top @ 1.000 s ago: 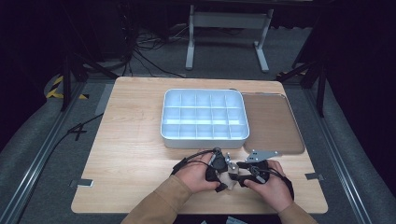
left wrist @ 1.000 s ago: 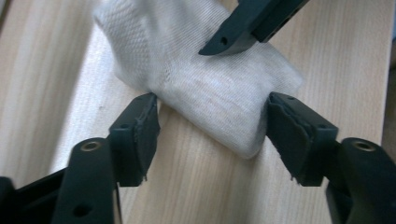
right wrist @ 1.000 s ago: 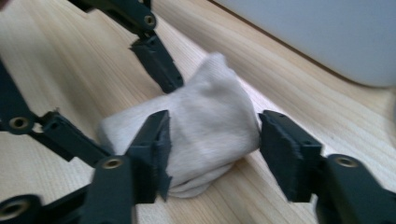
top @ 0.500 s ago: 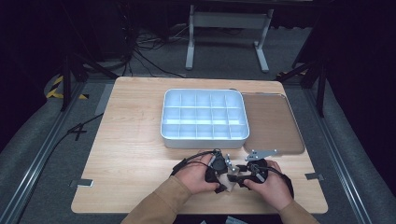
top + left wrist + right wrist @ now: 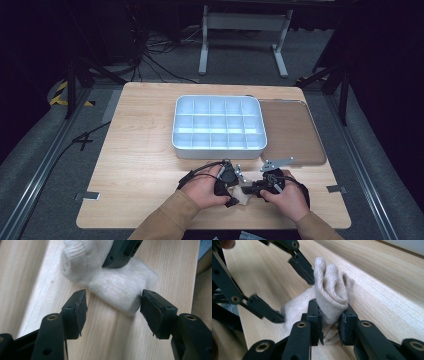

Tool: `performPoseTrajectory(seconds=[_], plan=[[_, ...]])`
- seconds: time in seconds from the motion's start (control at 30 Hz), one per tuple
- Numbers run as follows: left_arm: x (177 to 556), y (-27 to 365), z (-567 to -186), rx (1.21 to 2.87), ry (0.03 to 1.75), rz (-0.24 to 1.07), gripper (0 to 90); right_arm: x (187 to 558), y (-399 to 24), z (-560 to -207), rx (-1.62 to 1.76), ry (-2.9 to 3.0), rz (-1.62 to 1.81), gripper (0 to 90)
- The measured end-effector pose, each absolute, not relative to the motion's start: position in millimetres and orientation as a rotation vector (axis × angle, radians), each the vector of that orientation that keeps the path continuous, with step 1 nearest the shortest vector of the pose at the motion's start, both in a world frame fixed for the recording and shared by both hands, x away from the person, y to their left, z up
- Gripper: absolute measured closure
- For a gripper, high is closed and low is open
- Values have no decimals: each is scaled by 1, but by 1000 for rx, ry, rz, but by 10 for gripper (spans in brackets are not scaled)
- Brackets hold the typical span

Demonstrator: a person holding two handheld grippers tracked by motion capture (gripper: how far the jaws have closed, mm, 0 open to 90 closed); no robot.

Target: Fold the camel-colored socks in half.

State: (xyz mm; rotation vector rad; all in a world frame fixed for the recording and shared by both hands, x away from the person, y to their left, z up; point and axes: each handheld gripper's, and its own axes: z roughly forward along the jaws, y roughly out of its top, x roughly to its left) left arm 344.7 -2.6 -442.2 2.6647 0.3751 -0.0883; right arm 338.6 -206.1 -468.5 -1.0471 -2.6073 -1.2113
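A small white knitted cloth (image 5: 243,193) lies on the wooden table (image 5: 140,160) near its front edge, between both hands. My right gripper (image 5: 331,315) has just been closing and its pads now pinch a bunched fold of the cloth (image 5: 332,287), which stands up between them. My left gripper (image 5: 113,302) is open, its jaws to either side of the cloth's (image 5: 110,282) other end; one pad is near or at its edge. In the high view the left gripper (image 5: 231,192) and the right gripper (image 5: 255,189) face each other closely.
A white compartment tray (image 5: 218,145) with several empty cells sits at the table's middle back. A flat brown lid (image 5: 290,132) lies right of it. Black cables trail from the grippers. Bare wood stretches to the left.
The right gripper's jaws have drawn together onto the cloth. Both hands have stayed almost where they were.
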Motion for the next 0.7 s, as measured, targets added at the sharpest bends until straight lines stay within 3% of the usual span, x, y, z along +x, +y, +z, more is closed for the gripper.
performPoseTrajectory(seconds=[0.7], plan=[[340, 89, -423, 2568, 647, 63, 372, 338, -207, -451, -1009, -2641, -1206, 771]])
